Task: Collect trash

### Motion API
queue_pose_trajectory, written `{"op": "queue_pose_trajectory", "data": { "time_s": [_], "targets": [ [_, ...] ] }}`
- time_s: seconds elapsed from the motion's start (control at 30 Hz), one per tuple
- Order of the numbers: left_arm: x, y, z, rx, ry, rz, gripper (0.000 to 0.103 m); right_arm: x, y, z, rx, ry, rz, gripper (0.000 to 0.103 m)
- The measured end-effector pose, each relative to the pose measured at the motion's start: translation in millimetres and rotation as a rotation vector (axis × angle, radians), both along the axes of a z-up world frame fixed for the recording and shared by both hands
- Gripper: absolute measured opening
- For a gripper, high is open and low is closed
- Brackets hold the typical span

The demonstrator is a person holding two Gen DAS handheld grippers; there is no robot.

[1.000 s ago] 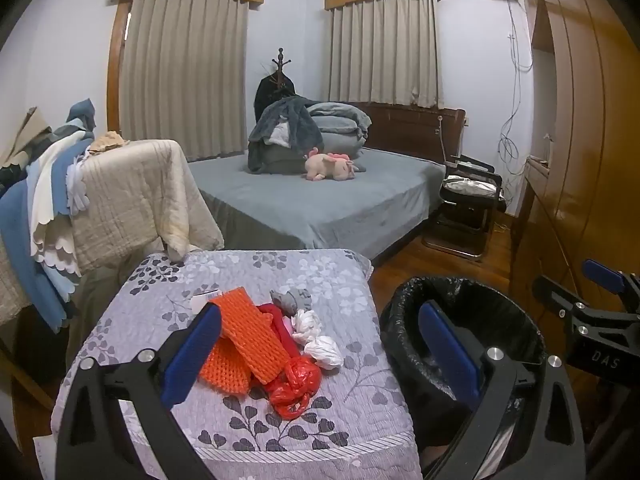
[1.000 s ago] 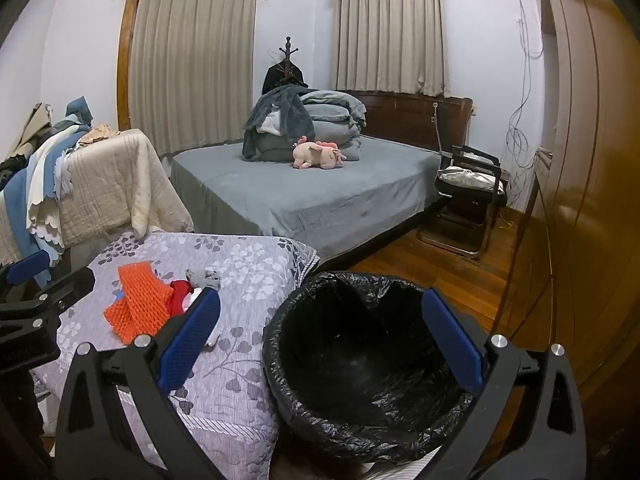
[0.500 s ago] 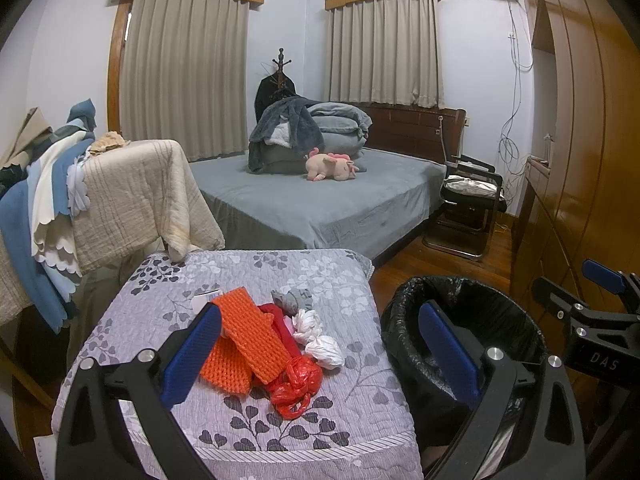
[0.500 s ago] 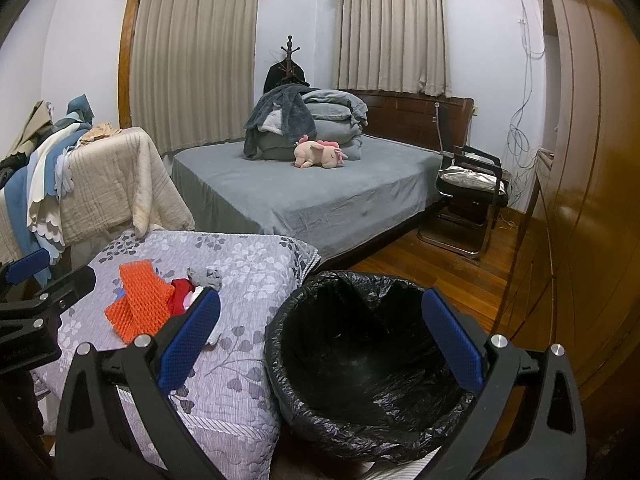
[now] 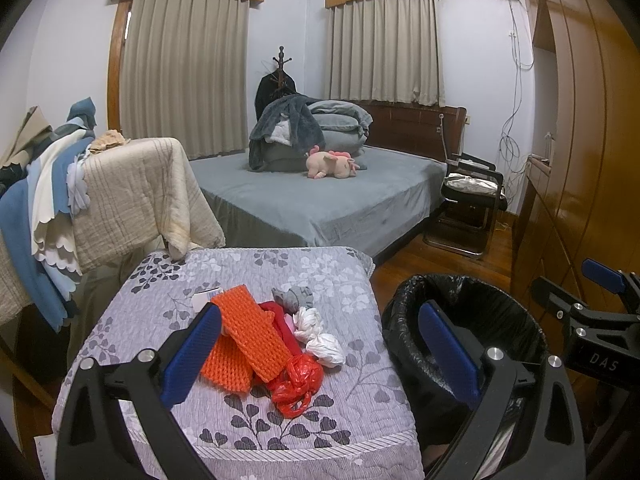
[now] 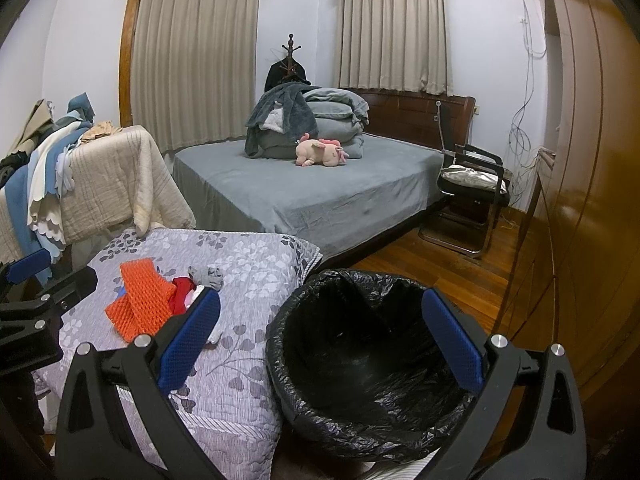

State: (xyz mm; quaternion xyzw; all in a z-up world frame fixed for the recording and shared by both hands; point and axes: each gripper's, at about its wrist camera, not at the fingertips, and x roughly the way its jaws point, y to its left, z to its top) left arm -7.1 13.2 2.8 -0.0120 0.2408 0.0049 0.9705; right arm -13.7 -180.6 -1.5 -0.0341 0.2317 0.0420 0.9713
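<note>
A pile of trash lies on a floral-quilted table (image 5: pixel 248 280): orange foam netting (image 5: pixel 252 336), a red plastic bag (image 5: pixel 296 380), white crumpled bags (image 5: pixel 320 340) and a grey wad (image 5: pixel 294 296). The netting also shows in the right wrist view (image 6: pixel 144 300). A bin with a black liner (image 6: pixel 360 352) stands right of the table; it also shows in the left wrist view (image 5: pixel 460 320). My left gripper (image 5: pixel 316 356) is open and empty, held above and before the pile. My right gripper (image 6: pixel 320 344) is open and empty over the bin's near rim.
A grey bed (image 5: pixel 320 200) with folded bedding and a pink plush toy (image 5: pixel 332 162) stands behind. A rack draped with blankets (image 5: pixel 120 192) is at the left. A chair (image 5: pixel 468 208) and a wooden wardrobe (image 5: pixel 580 160) are at the right. Wooden floor lies between.
Both views have shifted very slightly; the grippers are nearly still and stay open. Nothing on the table has moved.
</note>
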Motion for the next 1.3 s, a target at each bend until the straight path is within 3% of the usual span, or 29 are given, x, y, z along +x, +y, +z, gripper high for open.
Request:
{"op": "queue_pose_trajectory", "data": {
  "time_s": [1.3],
  "targets": [
    [1.5, -2.2, -0.5, 0.001, 0.002, -0.001, 0.097, 2.9, 0.7, -1.0, 0.005, 0.008, 0.003, 0.098]
  ]
}}
